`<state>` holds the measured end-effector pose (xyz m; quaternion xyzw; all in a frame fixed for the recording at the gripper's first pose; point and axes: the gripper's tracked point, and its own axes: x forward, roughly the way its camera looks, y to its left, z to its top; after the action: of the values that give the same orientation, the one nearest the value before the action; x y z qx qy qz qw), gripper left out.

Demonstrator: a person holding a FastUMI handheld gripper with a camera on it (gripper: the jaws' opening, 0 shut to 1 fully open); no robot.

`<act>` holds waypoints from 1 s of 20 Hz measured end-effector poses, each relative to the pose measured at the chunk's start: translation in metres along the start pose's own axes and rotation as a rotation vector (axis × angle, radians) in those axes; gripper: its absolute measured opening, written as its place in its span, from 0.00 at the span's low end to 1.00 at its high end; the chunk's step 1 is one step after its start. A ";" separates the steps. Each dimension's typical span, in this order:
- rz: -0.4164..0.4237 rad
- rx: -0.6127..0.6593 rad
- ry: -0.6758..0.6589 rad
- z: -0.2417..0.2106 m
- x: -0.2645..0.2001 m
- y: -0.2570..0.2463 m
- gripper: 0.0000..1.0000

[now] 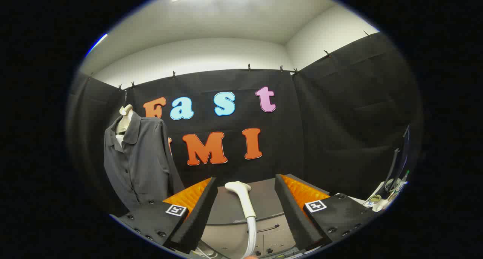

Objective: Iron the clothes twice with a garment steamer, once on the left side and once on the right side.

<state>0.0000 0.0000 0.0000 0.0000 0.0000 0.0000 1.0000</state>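
A dark grey button shirt [137, 161] hangs on a pale mannequin bust [124, 117] to the left of my fingers, in front of the black cloth wall. The white garment steamer head [241, 198] stands upright between my fingers, its hose [251, 236] running down below it. My gripper [245, 181] is open, with the fingers wide apart on either side of the steamer head and not touching it.
A grey cabinet or steamer base [230, 213] with a drawer handle sits just ahead, under the steamer head. A white table edge with small items [381, 198] lies to the right, beside a dark upright stand [400, 164].
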 end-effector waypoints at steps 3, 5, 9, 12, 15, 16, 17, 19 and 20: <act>0.009 -0.008 0.001 0.002 -0.003 0.006 0.98; 0.010 -0.019 0.003 0.004 -0.008 0.008 0.98; 0.008 -0.029 0.007 0.006 -0.015 0.008 0.98; -0.001 -0.034 0.008 0.005 -0.015 0.005 0.98; -0.004 -0.032 0.012 0.004 -0.017 0.005 0.98; -0.006 -0.032 0.014 0.004 -0.017 0.005 0.98; -0.007 -0.032 0.016 0.004 -0.017 0.005 0.98; -0.007 -0.030 0.023 0.004 -0.015 0.006 0.98; -0.005 -0.029 0.025 0.002 -0.015 0.004 0.98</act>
<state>-0.0146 0.0042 0.0022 -0.0147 0.0126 -0.0025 0.9998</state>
